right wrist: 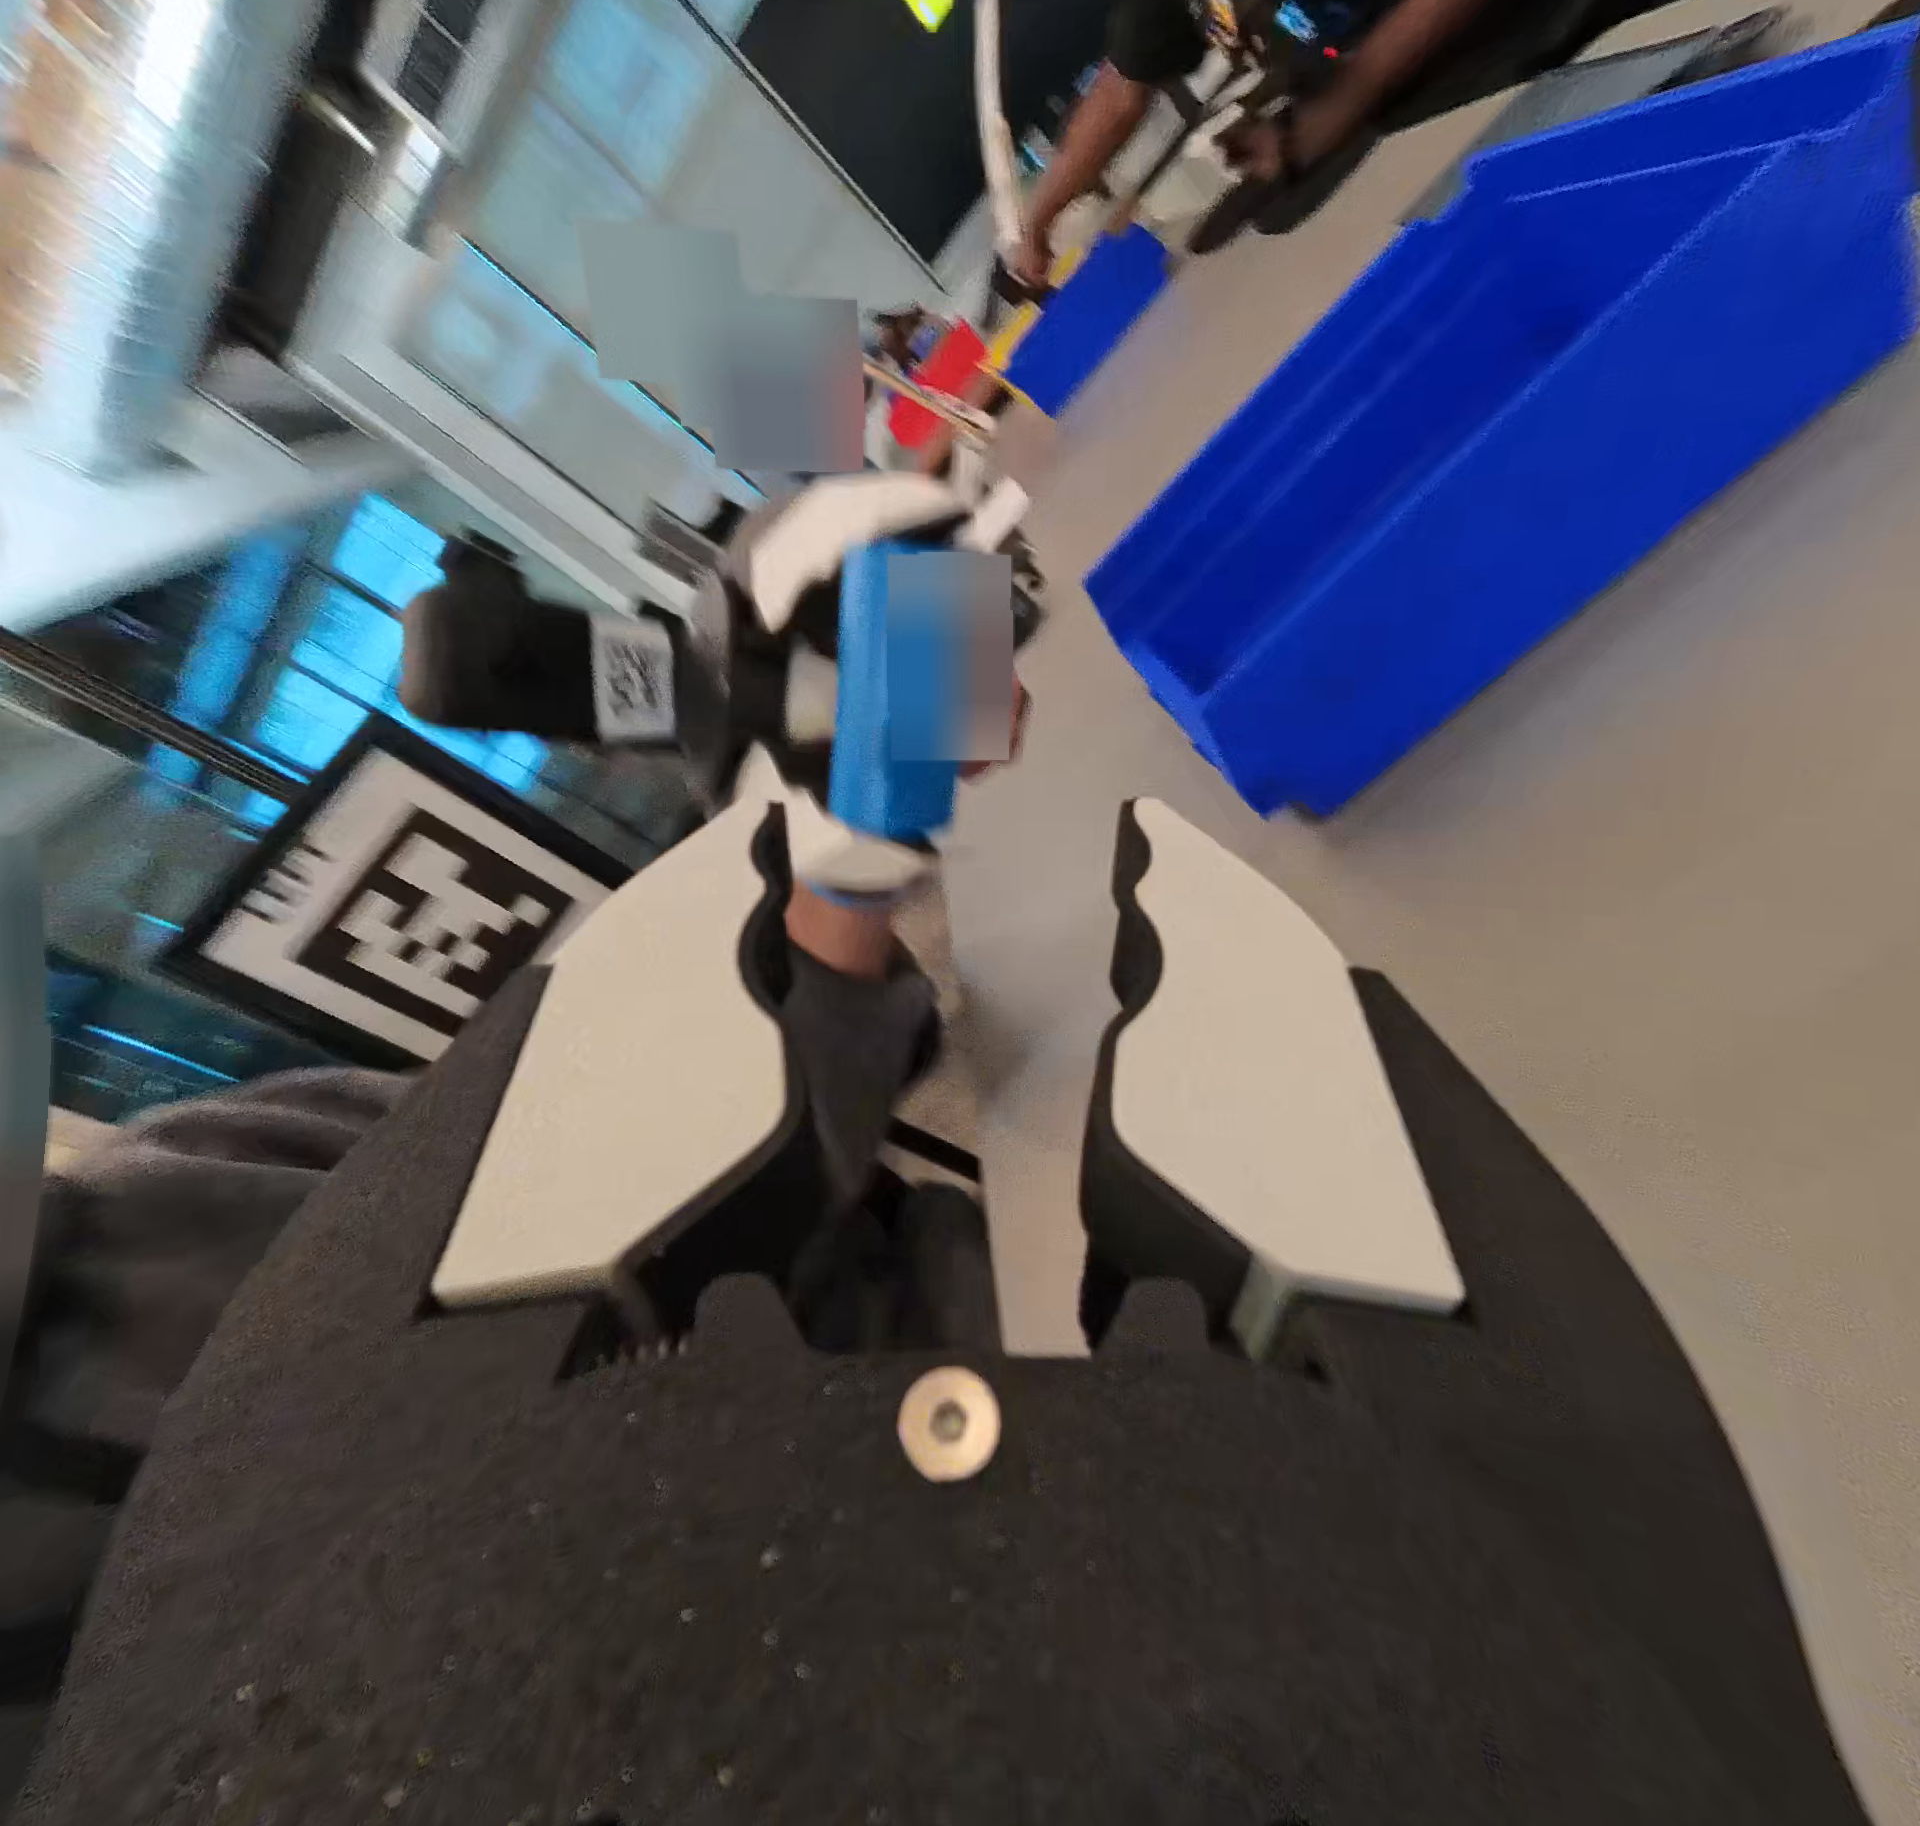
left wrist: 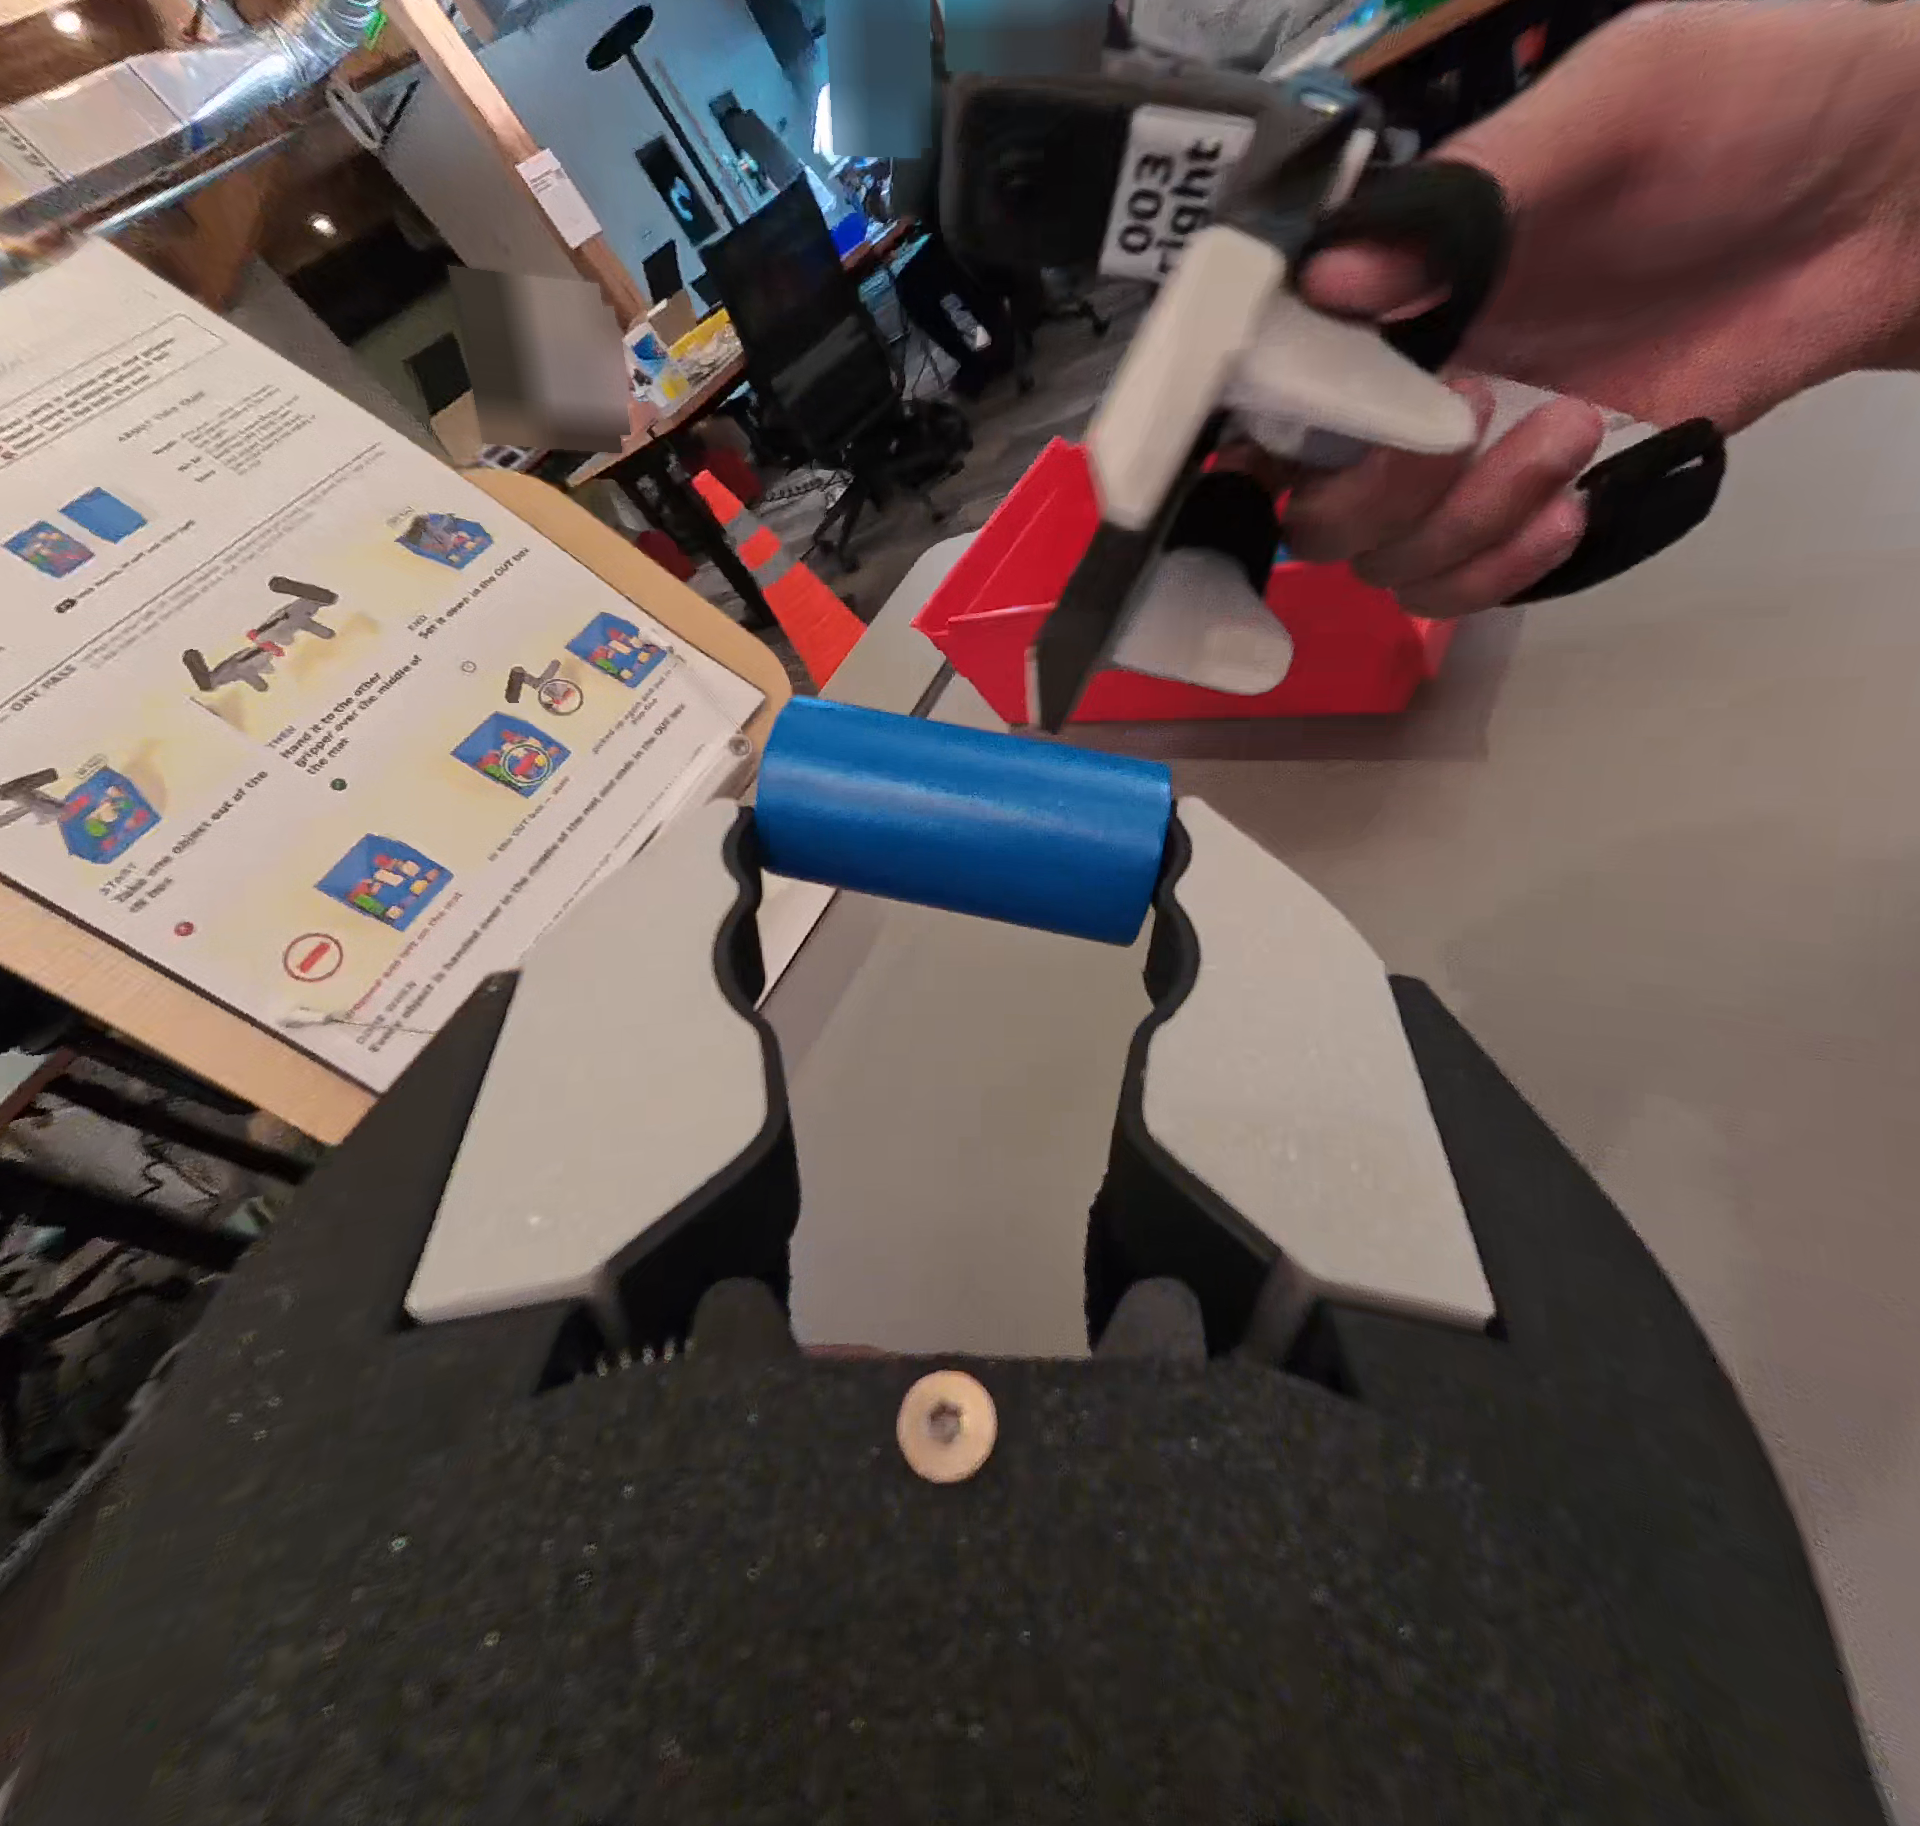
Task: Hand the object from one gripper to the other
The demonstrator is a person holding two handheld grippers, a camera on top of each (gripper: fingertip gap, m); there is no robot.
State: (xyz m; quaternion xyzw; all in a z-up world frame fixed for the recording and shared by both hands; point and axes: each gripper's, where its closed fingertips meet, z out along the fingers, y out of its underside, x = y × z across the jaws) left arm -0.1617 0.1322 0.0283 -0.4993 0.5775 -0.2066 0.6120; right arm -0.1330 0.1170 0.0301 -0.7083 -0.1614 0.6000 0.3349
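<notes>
A blue cylinder (left wrist: 961,831) is clamped end to end between the fingertips of my left gripper (left wrist: 958,846), held above the grey table. My right gripper (left wrist: 1101,670), held in a hand, points down at the cylinder from the upper right, with its tips just short of it. In the right wrist view my right gripper (right wrist: 951,841) is open and empty. The blue cylinder (right wrist: 868,737) stands on end just ahead of its tips, slightly left of centre. The left gripper's white fingers (right wrist: 810,550) clamp it at top and bottom. A mosaic patch covers part of it.
A red bin (left wrist: 1340,654) stands on the grey table (left wrist: 1662,945) behind the right gripper. A blue bin (right wrist: 1507,529) lies to the right. A printed instruction sheet (left wrist: 312,737) lies on a wooden board at left. An orange cone (left wrist: 800,592) and office furniture stand beyond.
</notes>
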